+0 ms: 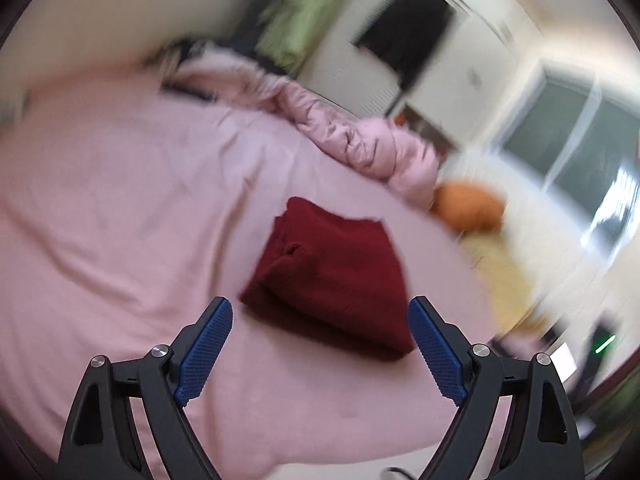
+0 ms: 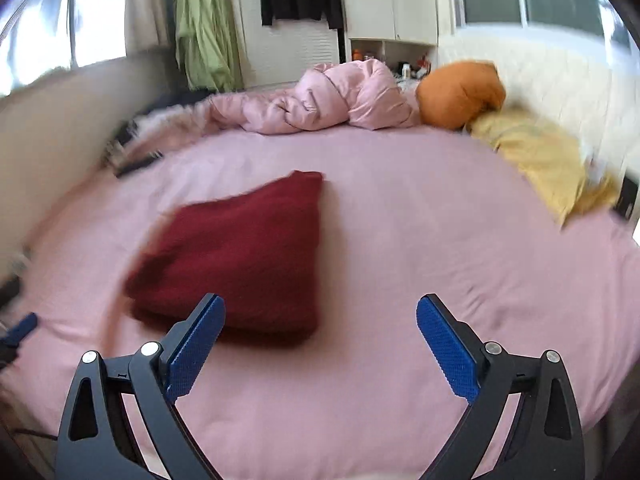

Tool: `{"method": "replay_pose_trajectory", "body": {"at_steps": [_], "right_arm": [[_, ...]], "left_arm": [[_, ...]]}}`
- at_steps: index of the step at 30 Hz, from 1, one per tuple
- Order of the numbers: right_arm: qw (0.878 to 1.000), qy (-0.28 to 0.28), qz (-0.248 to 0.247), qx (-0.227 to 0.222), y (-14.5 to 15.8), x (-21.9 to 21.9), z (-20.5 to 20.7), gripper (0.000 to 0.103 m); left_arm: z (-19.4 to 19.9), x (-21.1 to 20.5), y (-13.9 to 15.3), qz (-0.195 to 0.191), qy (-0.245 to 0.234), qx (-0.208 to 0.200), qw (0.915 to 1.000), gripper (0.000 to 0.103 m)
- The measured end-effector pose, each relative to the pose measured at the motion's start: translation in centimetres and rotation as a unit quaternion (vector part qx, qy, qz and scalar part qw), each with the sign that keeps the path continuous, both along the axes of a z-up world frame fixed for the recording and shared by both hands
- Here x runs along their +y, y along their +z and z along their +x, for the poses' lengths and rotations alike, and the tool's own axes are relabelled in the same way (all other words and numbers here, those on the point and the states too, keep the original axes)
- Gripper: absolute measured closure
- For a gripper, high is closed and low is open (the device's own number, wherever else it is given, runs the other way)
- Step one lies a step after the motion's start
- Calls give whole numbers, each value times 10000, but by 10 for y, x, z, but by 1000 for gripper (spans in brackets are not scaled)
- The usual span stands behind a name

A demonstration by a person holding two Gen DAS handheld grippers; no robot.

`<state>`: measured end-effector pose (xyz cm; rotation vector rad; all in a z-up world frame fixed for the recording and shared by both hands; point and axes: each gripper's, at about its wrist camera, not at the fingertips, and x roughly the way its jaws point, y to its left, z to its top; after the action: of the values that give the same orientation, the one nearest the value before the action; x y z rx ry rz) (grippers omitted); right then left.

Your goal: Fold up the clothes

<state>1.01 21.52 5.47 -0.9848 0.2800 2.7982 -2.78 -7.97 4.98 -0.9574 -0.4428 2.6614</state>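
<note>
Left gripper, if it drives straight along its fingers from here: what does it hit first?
Most likely the folded dark red knit garment on the pink bedsheet. It lies right ahead of the open left gripper, between the finger lines. The frame is blurred, so depth is uncertain.

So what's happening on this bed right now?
Someone is folding clothes with a handheld gripper in each hand. A dark red sweater lies folded into a compact bundle on the pink bed sheet. The left gripper and right gripper both stand open with nothing between their fingers, neither touching the sweater. A rumpled pink duvet, an orange pillow and a yellow pillow sit at the far end of the bed.
</note>
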Motion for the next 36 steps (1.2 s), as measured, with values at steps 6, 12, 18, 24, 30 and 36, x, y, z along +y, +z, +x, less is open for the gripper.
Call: {"method": "replay_pose_trajectory", "body": {"at_steps": [6,12,18,24,30,36], "right_arm": [[9986,367,230,-287,-19,-31,13,6],[9983,494,130,-289,-22,-33,10,6],[9987,462,60,-184,-20,-31,12,6],[9987,484,15,-161,-21,-32,14,6],[9986,503,-26,-145,-21,-30,15,6],[9988,317,-372,-61,-22,-15,16,6]], "left_arm": [[26,77,-25,-2188,-331,223,9749,14],[36,109,-31,-2787,-849,349,9560,14],[31,103,-31,-2668,-689,221,9610,14],[24,99,-37,-2560,-511,38,9653,13],[9,100,-38,-2315,-571,-431,9702,10],[-4,107,-31,-1672,20,-442,9849,0]]}}
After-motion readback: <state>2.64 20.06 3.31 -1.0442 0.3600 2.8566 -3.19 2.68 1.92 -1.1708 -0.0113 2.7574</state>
